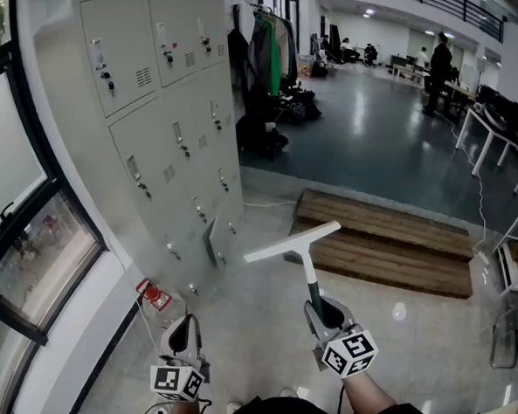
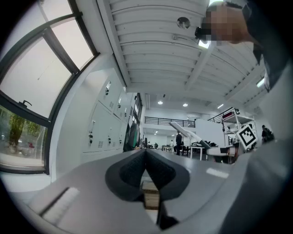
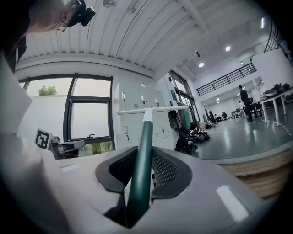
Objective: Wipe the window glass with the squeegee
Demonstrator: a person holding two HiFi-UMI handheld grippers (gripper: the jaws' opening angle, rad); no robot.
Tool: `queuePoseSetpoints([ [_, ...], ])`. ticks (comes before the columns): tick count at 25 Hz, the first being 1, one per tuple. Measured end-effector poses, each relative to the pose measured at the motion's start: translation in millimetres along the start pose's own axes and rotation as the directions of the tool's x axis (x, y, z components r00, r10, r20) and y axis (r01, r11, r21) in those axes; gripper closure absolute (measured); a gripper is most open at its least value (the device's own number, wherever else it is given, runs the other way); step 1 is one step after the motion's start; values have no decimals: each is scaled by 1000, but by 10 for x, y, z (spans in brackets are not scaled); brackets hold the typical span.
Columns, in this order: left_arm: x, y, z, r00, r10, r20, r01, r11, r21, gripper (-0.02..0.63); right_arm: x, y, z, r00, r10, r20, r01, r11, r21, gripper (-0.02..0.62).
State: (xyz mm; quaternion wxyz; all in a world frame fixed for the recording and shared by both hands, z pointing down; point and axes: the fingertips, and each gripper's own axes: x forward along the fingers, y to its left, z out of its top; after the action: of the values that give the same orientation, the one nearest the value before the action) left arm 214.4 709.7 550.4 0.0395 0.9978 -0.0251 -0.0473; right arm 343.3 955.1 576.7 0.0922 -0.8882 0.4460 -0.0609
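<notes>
My right gripper is shut on the dark green handle of the squeegee, whose white blade points up and away over the floor. In the right gripper view the squeegee handle runs up between the jaws to the white blade. The window glass with its black frame is at the far left, well apart from the blade. My left gripper hangs low at the left, shut with nothing in it; its pads meet in the left gripper view.
Grey lockers stand right of the window. A red object lies on the floor at their foot. A wooden pallet step lies ahead on the right. Hanging clothes, tables and a standing person are further back.
</notes>
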Motion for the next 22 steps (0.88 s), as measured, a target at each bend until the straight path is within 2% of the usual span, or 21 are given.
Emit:
queuePoseSetpoints([
  [17, 40, -47, -245, 999, 45, -24, -46, 997, -64, 607, -32, -274, -39, 999, -6, -34, 5, 1000, -26, 500],
  [22, -33, -39, -287, 994, 104, -27, -105, 992, -64, 607, -8, -355, -22, 1000, 8, -27, -8, 1000, -30, 500],
])
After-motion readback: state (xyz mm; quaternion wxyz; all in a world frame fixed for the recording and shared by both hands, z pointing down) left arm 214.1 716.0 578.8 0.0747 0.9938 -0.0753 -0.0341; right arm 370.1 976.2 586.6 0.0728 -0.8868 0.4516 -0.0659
